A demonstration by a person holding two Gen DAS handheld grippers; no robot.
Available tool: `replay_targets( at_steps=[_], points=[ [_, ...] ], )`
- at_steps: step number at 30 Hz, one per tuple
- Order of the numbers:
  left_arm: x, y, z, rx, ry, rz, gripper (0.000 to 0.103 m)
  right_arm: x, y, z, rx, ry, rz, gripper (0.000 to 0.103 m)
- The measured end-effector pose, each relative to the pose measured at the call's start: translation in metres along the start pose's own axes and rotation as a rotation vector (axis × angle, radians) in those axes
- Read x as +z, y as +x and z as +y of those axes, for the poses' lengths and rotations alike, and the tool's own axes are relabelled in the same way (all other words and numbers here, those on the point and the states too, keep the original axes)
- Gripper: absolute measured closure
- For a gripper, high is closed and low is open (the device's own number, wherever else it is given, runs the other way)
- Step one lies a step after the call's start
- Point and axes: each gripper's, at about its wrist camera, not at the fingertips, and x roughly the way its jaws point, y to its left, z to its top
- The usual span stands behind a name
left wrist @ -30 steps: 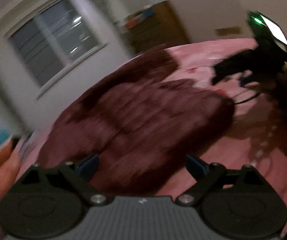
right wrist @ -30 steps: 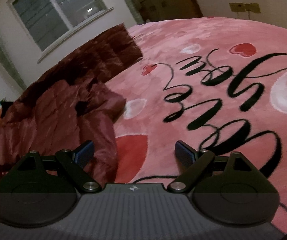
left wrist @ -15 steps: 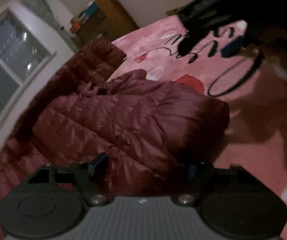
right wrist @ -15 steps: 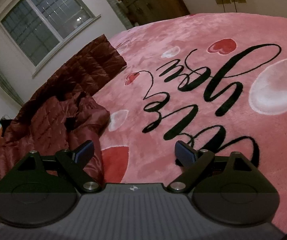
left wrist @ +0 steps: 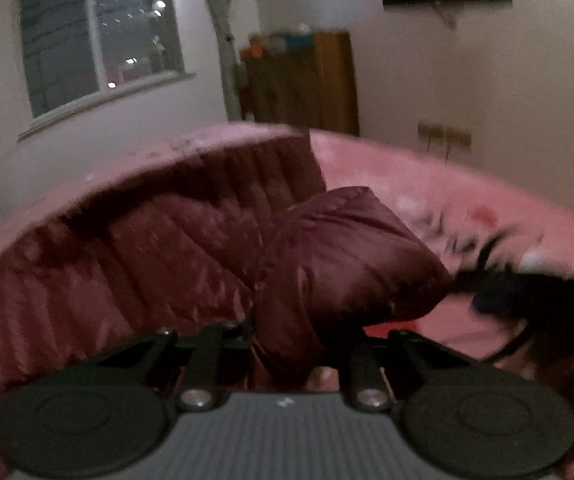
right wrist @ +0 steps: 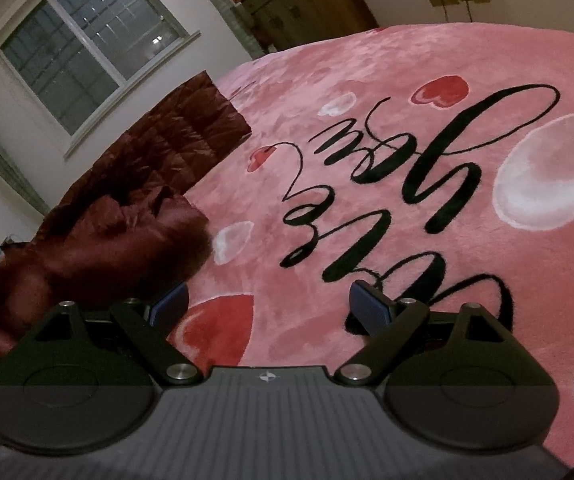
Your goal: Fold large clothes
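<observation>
- Pink plush blanket [right wrist: 367,92] covers the bed, printed with black script and red and white hearts; a window [right wrist: 87,52] and a wooden cabinet [right wrist: 307,4] stand behind it.
- Dark red quilted jacket [left wrist: 147,260] lies spread along the far-left side of the blanket, under the window.
- Left gripper [left wrist: 299,344] has its fingers drawn close together on a bunched fold of the jacket, which bulges up and forward between them.
- That raised fold hangs over the flat part of the jacket and leans toward the blanket's lettering.
- Right gripper [right wrist: 269,306] is low over the blanket with its blue pads [right wrist: 369,310] wide apart and nothing between them.
- From the right wrist view the jacket's crumpled near end [right wrist: 119,240] sits just beside the left pad, over a red heart's edge.
- Right gripper shows only as a dark blur at the right edge of the left wrist view.
</observation>
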Motion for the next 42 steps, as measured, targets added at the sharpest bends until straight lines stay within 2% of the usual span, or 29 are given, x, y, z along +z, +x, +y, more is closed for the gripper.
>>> replay_targets(
  at_steps=[6,11,14,18,24,27,31,33,35,38,41,42],
  points=[
    [0.024,-0.079,0.023,-0.064,-0.139,-0.119,0.088,-0.003,-0.002,0.0,0.018,0.005,0.008,0.0],
    [0.029,-0.139,0.042,-0.063,-0.24,-0.187,0.088,-0.013,-0.009,0.002,0.05,-0.01,0.031,0.0],
    [0.023,-0.167,0.045,-0.08,-0.273,-0.2,0.088,-0.018,-0.016,0.0,0.078,0.01,0.048,0.0],
    [0.004,-0.185,0.038,-0.136,-0.314,-0.156,0.088,-0.023,-0.032,-0.009,0.119,0.071,0.06,0.0],
    [-0.031,-0.186,0.023,-0.214,-0.359,-0.069,0.088,-0.04,-0.06,-0.009,0.201,0.103,0.123,0.0],
    [-0.047,-0.169,0.008,-0.255,-0.31,-0.012,0.088,-0.048,-0.081,-0.006,0.198,0.093,0.129,0.0],
    [-0.068,-0.139,-0.004,-0.293,-0.298,0.072,0.086,-0.048,-0.11,-0.023,0.057,0.135,0.103,0.0],
    [-0.076,-0.129,-0.012,-0.311,-0.275,0.111,0.084,-0.045,-0.125,-0.037,0.04,0.212,0.08,0.0],
    [-0.08,-0.124,-0.013,-0.324,-0.254,0.138,0.081,-0.042,-0.142,-0.046,-0.03,0.215,0.035,0.0],
    [-0.08,-0.122,-0.014,-0.332,-0.218,0.176,0.07,-0.039,-0.164,-0.061,-0.052,0.254,0.003,0.0],
    [-0.079,-0.13,-0.012,-0.337,-0.191,0.179,0.053,-0.044,-0.18,-0.067,-0.047,0.285,-0.015,0.0],
    [-0.079,-0.135,-0.013,-0.341,-0.187,0.175,0.044,-0.046,-0.183,-0.065,-0.043,0.286,-0.015,0.0]
  ],
)
